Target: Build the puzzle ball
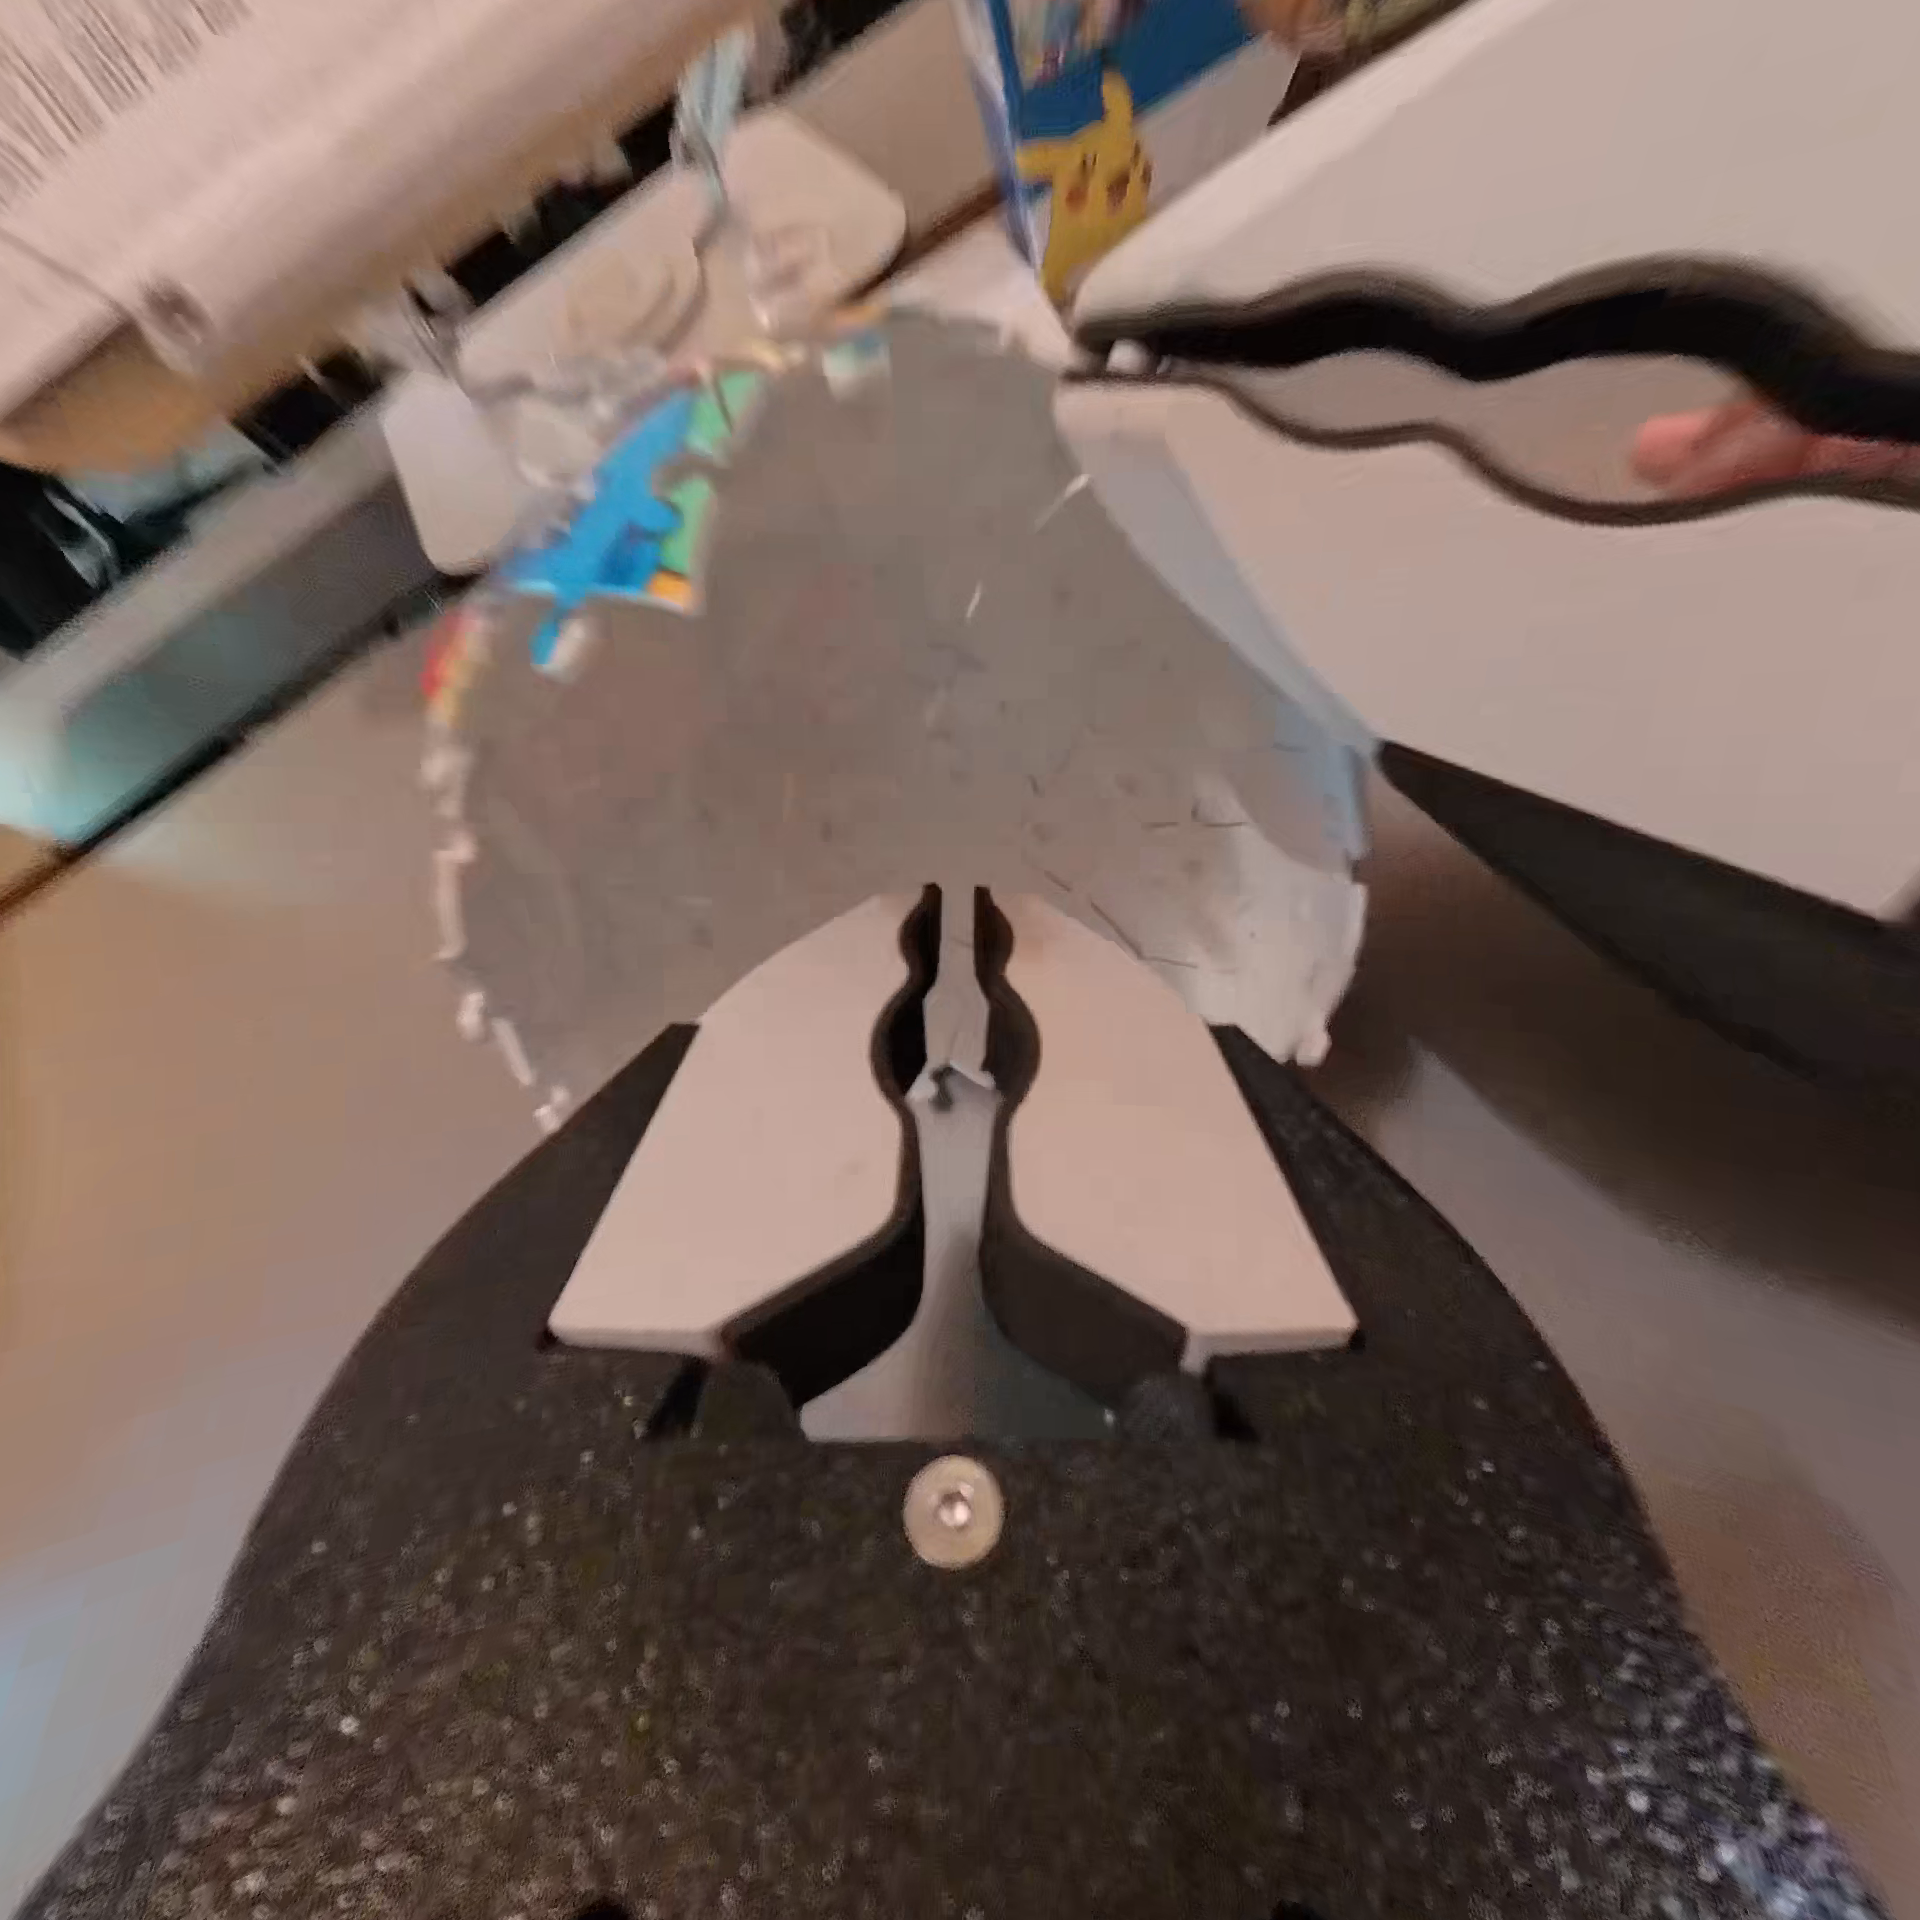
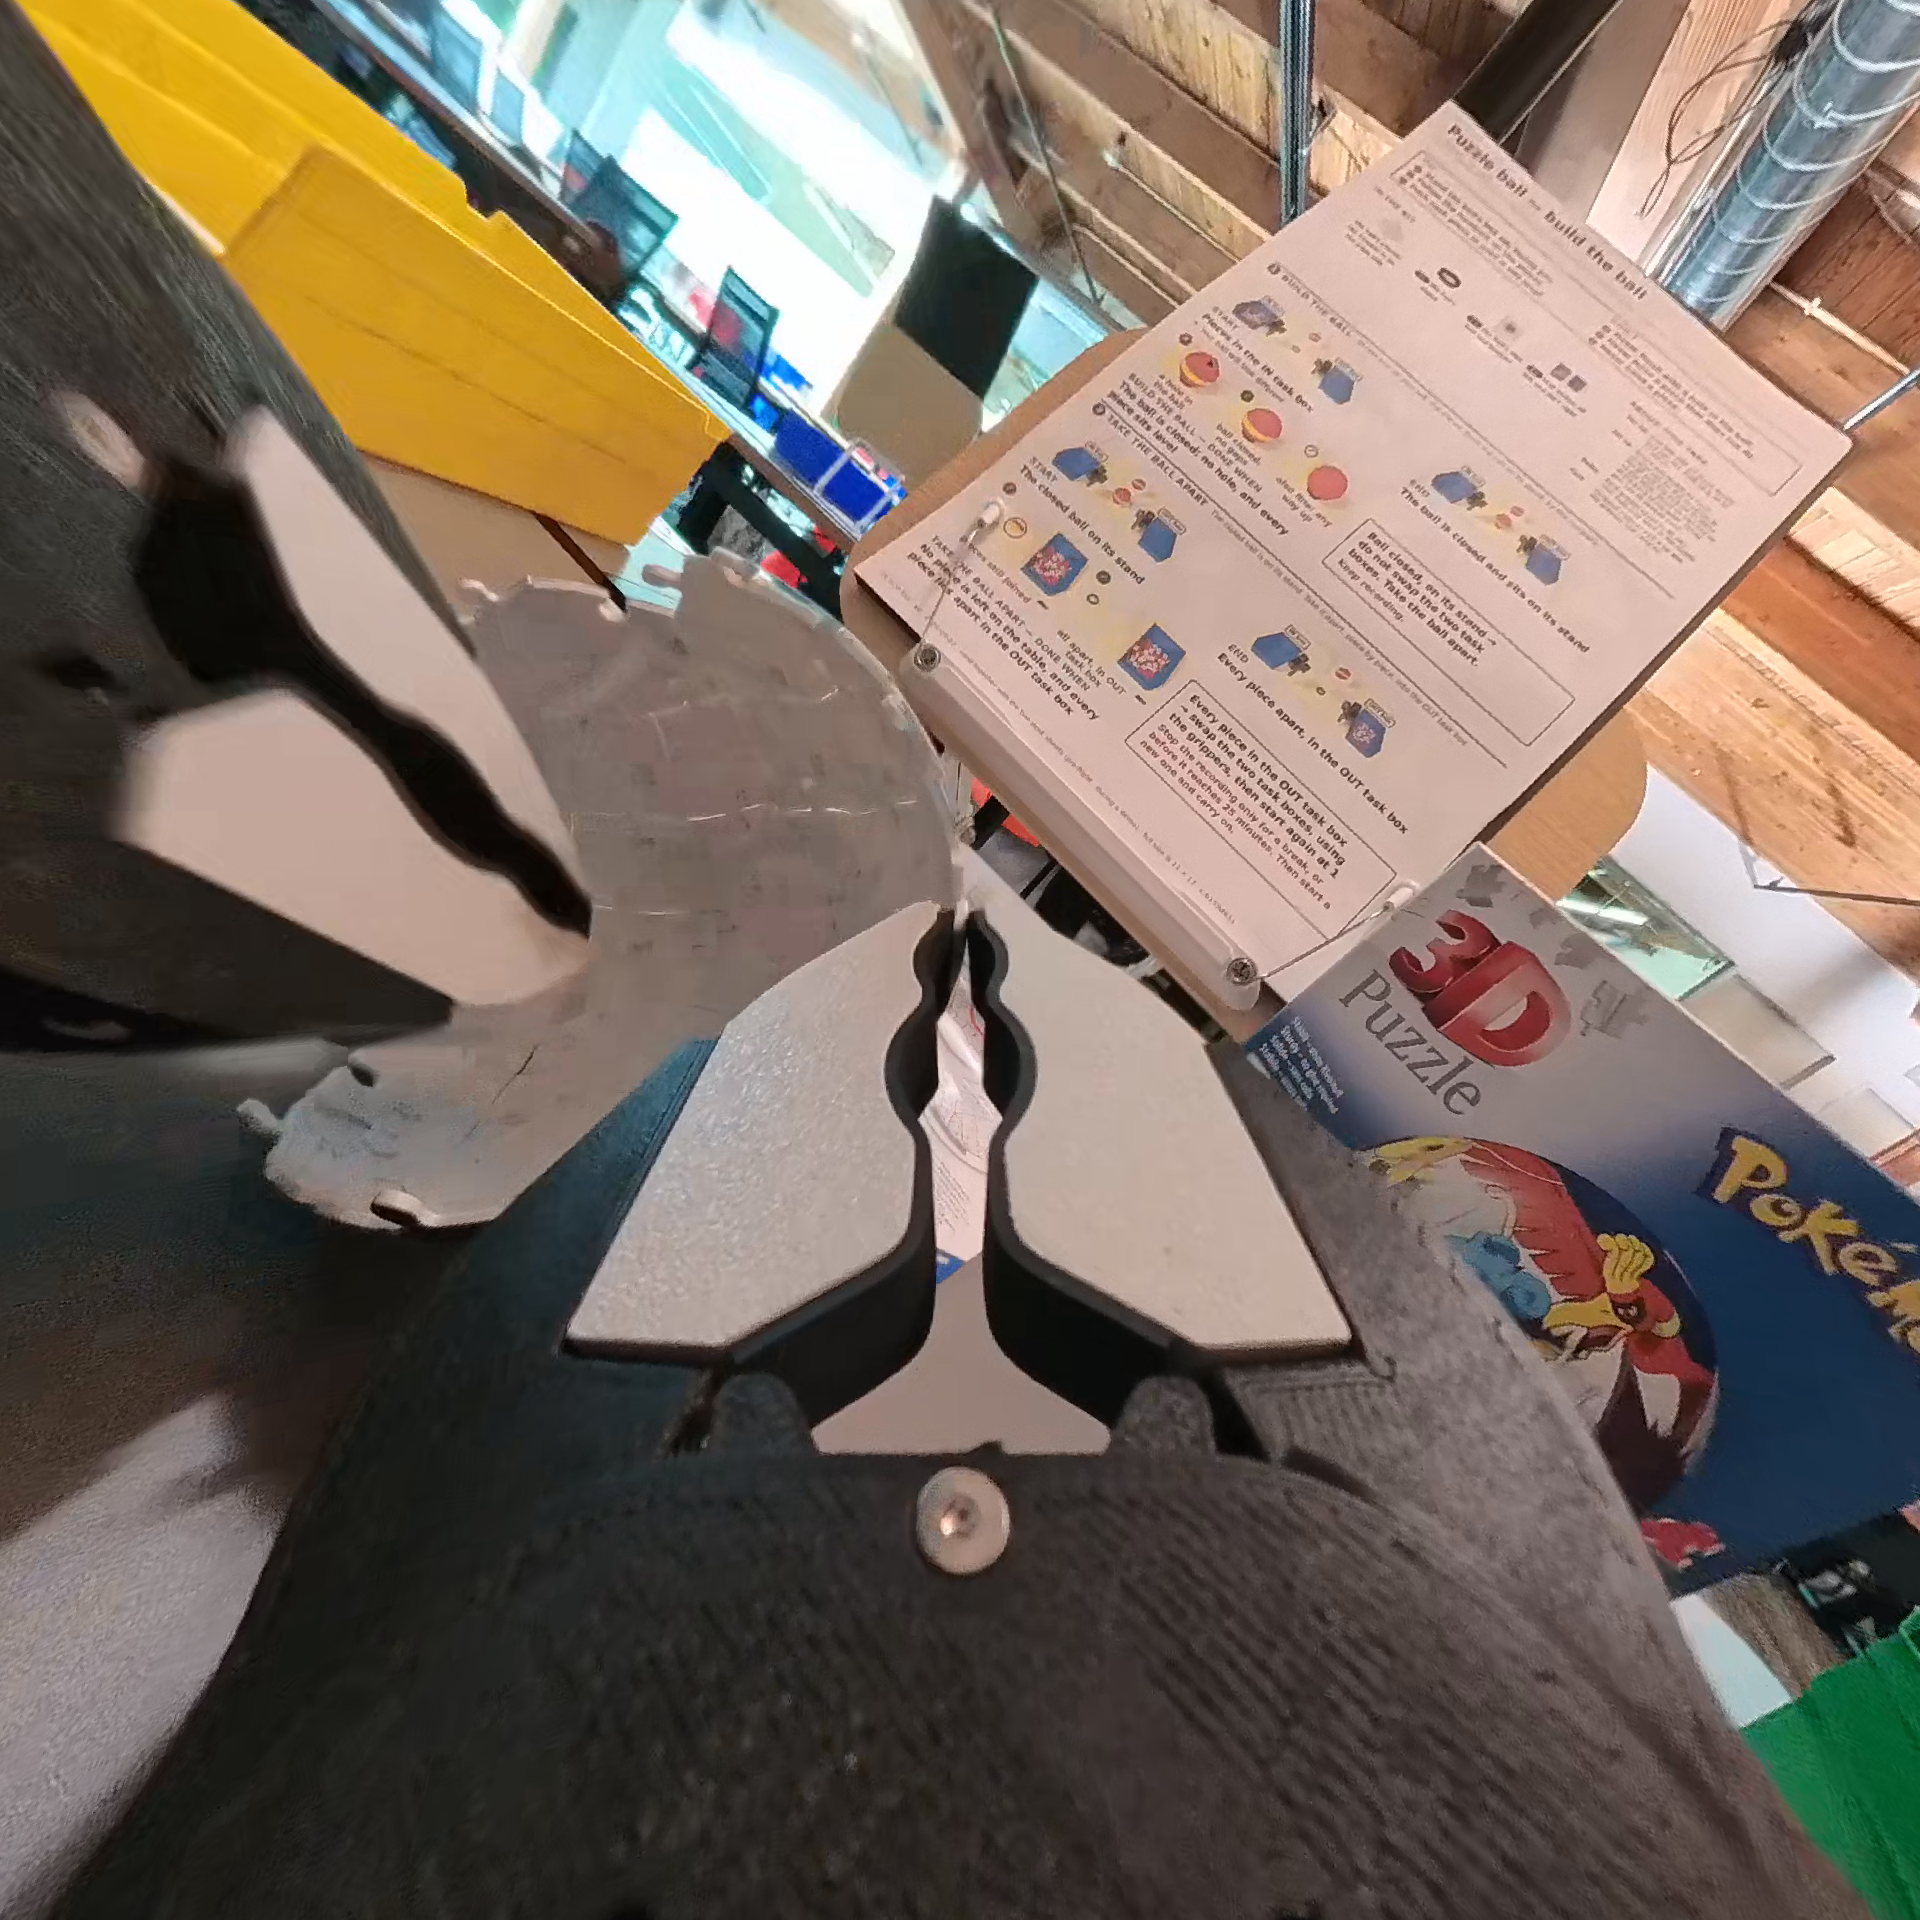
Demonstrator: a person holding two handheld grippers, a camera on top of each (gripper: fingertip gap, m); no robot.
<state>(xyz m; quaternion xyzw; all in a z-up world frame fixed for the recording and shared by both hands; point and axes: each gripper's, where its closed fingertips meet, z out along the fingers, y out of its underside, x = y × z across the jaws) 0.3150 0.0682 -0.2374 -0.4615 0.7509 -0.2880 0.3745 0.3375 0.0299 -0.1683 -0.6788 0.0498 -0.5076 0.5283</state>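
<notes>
A partly built puzzle ball shell (image 1: pixel 831 675) is held in the air, its grey inner side towards both cameras and coloured picture pieces along its left edge. My left gripper (image 1: pixel 958 914) is shut on its lower edge, with a grey piece pinched between the fingers. My right gripper (image 2: pixel 958 920) is shut on another edge of the same shell (image 2: pixel 727 790). The left gripper also shows at the left of the right wrist view (image 2: pixel 577 920), and the right gripper at the upper right of the left wrist view (image 1: pixel 1091 358). The left wrist view is blurred.
A printed instruction sheet on a clipboard (image 2: pixel 1351 520) stands behind, with the blue puzzle box (image 2: pixel 1662 1247) below it. Yellow bins (image 2: pixel 447 343) are at the back left and a green bag (image 2: pixel 1849 1766) at the lower right. A person's fingertip (image 1: pixel 1714 447) shows by the right gripper. There is about 8 cm between the tips of the two grippers.
</notes>
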